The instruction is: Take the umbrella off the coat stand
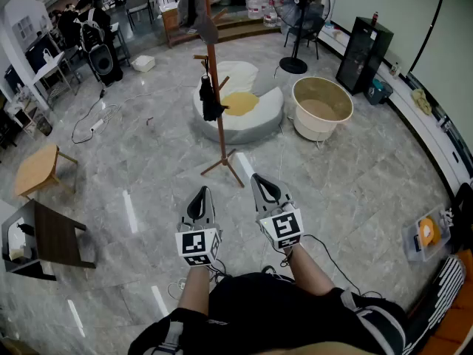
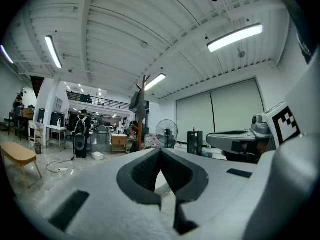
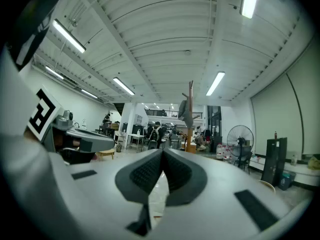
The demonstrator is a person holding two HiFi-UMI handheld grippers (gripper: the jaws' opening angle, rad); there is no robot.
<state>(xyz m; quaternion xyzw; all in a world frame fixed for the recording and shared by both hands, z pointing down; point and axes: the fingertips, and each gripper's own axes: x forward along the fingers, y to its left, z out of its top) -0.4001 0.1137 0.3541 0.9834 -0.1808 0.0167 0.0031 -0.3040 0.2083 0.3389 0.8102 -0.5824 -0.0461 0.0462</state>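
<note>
A wooden coat stand [image 1: 216, 102] rises from the grey floor ahead of me. A folded black umbrella [image 1: 211, 98] hangs from a peg halfway up it, and a grey garment [image 1: 201, 12] hangs near the top. My left gripper [image 1: 200, 193] and right gripper [image 1: 260, 180] are held side by side, well short of the stand's feet, both pointing toward it. Both are shut with nothing between the pads. The left gripper view shows the stand [image 2: 144, 114] far off over the closed left gripper [image 2: 161, 152]. The right gripper view shows the stand [image 3: 190, 116] beyond the closed right gripper [image 3: 162, 155]. The umbrella is hidden in both gripper views.
Behind the stand lies a round white cushion bed [image 1: 255, 117] with a yellow pad. A beige tub [image 1: 320, 108] sits to its right, a floor fan [image 1: 298, 9] and a black cabinet [image 1: 363, 49] farther back. A small wooden table [image 1: 35, 170] and a dark table [image 1: 53, 235] stand at left. Cables [image 1: 92, 120] trail on the floor.
</note>
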